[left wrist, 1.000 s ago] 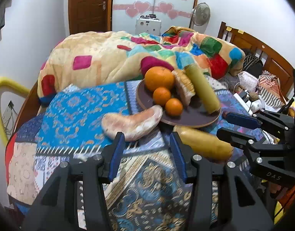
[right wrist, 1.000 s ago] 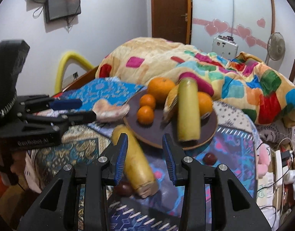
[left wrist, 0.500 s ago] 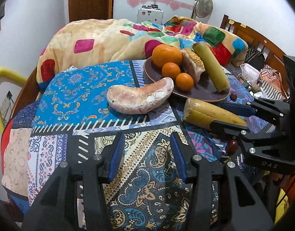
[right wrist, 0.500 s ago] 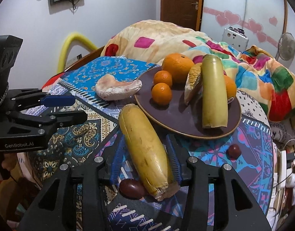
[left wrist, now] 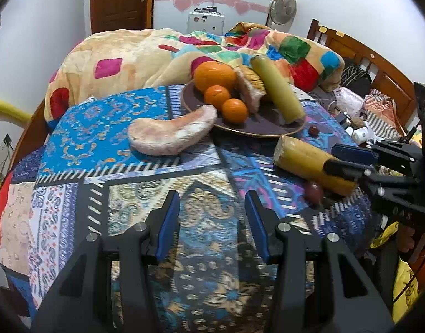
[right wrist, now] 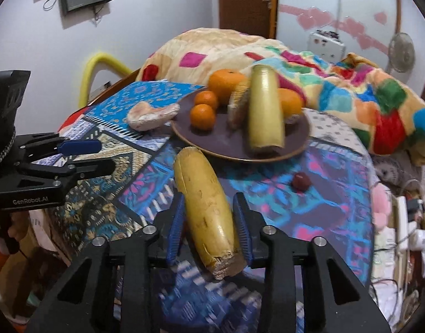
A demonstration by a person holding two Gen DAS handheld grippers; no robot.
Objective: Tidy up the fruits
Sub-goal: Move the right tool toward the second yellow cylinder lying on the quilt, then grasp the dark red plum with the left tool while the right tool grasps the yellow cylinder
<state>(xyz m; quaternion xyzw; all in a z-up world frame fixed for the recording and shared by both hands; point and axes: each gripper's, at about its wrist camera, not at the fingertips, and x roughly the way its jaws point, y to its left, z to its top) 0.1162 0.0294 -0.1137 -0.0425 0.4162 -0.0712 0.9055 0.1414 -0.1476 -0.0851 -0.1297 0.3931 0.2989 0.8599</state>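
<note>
Right claw (right wrist: pixel 209 223) is straddling the loose yellow banana (right wrist: pixel 205 208) near its cut end; its jaws have just been closing, banana between them, both blue pads look to be pressing its sides, so grasping the banana; banana is lying on the patterned cloth (left wrist: pixel 207 236) of the counter just in front of the brown plate (right wrist: pixel 220 147), blunt far end pointing at the plate rim.

Left claw (left wrist: pixel 212 219) is hanging released over bare cloth, nothing between its pads, well apart from any fruit.

Handling guess: banana looks thick, fairly stiff but soft-skinned, probably bruising or splitting if squeezed hard; torn end looks weak, so grip is probably better nearer the middle than the end; held this far back it may be drooping or pivoting on lift. Pinkish curved piece (left wrist: pixel 171 136) is resting on the cloth with its tip on the plate's rim, looks light and irregular, best taken across its narrow waist. Small dark red fruits look round, slick and likely to roll.

Counts: bananas 2, one on the cloth in the right claw, one on the plate (right wrist: pixel 265 113); oranges 4, two large (right wrist: pixel 226 82), two small (right wrist: pixel 202 116), all on the plate; one pale wedge-like piece (right wrist: pixel 237 108) on the plate, kind unclear; pinkish curved piece 1; small dark red fruits 2 seen from the left wrist (left wrist: pixel 313 191), both off the plate; plate 1.
</note>
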